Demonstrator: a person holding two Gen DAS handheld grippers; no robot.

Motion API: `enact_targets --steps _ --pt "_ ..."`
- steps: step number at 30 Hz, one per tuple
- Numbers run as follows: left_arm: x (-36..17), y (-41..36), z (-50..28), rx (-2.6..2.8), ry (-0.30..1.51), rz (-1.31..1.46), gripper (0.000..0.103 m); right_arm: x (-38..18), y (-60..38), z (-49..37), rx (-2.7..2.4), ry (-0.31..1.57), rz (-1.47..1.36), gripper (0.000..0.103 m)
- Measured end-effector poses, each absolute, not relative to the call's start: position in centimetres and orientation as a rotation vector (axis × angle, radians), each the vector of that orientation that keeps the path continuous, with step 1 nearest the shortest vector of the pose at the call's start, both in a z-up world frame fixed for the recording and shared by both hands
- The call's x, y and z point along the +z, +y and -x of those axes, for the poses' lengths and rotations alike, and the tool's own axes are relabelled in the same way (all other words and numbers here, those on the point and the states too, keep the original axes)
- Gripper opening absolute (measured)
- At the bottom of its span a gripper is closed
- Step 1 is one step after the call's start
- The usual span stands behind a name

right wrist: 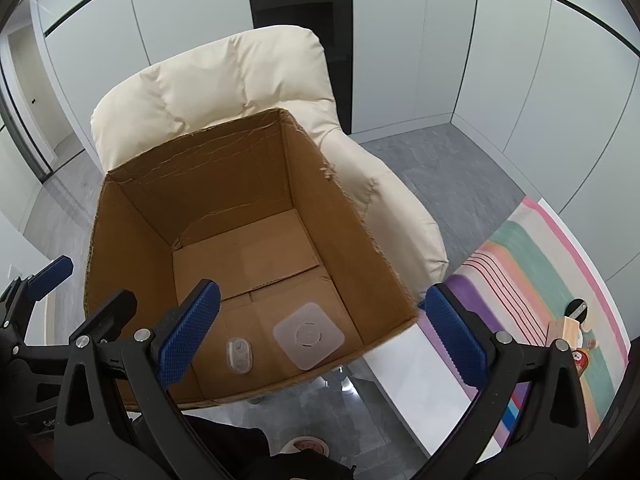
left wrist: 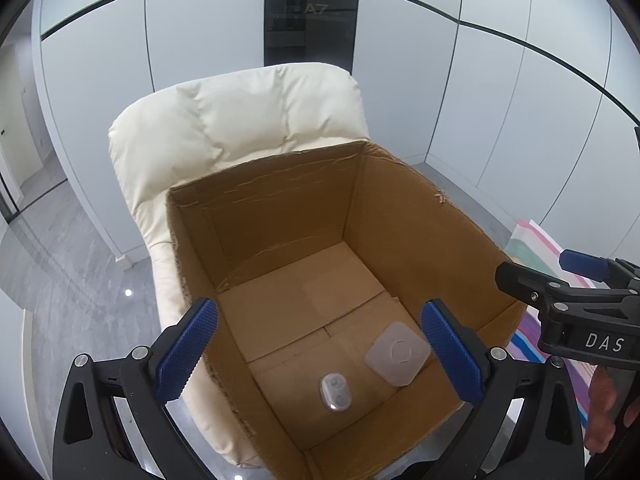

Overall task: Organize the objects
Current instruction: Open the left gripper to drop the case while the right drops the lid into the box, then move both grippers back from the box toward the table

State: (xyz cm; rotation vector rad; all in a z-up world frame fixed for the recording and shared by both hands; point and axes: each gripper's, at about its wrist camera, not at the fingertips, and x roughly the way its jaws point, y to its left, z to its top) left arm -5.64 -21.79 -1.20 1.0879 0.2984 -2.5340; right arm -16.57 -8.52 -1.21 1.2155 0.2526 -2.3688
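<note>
An open cardboard box [left wrist: 424, 216] [right wrist: 136, 216] rests on a cream padded armchair [left wrist: 224, 120] [right wrist: 208, 84]. On its floor lie a square translucent lid [left wrist: 397, 353] [right wrist: 308, 336] and a small clear two-well case [left wrist: 335, 392] [right wrist: 239, 354]. My left gripper [left wrist: 320, 360] hovers above the box's near side, open, with nothing between its blue pads [left wrist: 188, 352]. My right gripper [right wrist: 324, 340] hangs open over the box's near right corner, also holding nothing. The right gripper shows at the right edge of the left wrist view [left wrist: 576, 276]; the left gripper shows at the left edge of the right wrist view [right wrist: 40, 280].
A striped multicolour mat [right wrist: 532, 264] [left wrist: 536, 248] lies to the right of the chair, with small items [right wrist: 576, 332] on it. Grey tiled floor [right wrist: 440, 168] surrounds the chair. White panelled walls and a dark glass door [left wrist: 312, 12] stand behind.
</note>
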Motion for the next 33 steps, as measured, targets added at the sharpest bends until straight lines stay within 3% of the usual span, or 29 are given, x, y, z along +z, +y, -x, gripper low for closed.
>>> enact_targets --steps 33 --pt "-1.2 -11.8 10.1 -2.710 0.198 -1.159 0.102 -1.0 4.2 16.9 -2.552 0.145 -1.285 0.103"
